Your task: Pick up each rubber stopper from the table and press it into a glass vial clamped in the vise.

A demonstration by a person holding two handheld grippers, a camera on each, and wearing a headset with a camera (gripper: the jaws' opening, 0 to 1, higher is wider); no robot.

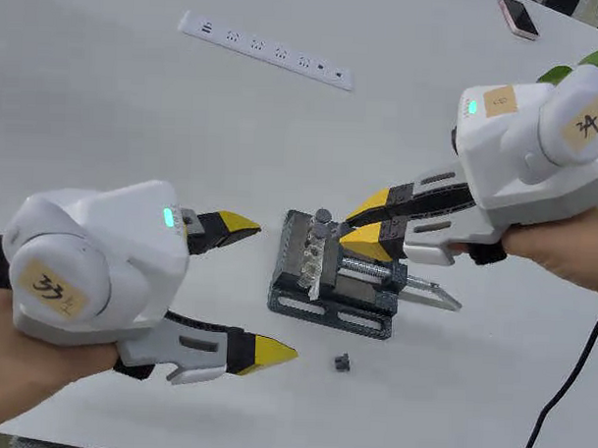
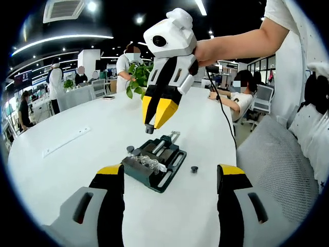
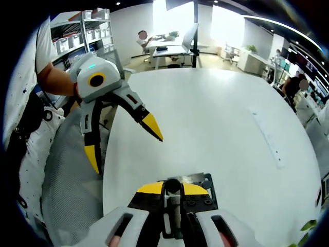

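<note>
A dark vise stands mid-table and clamps a row of clear glass vials. My right gripper hangs over the vise, shut on a dark rubber stopper, which sits between its yellow tips. A grey stopper sits at the far end of the vial row. A loose stopper lies on the table just in front of the vise. My left gripper is open and holds nothing, left of the vise, its jaws spread wide.
The vise's screw handle sticks out to the right. A white power strip lies at the back, a phone and plant leaves at the back right. A black cable trails at the right edge.
</note>
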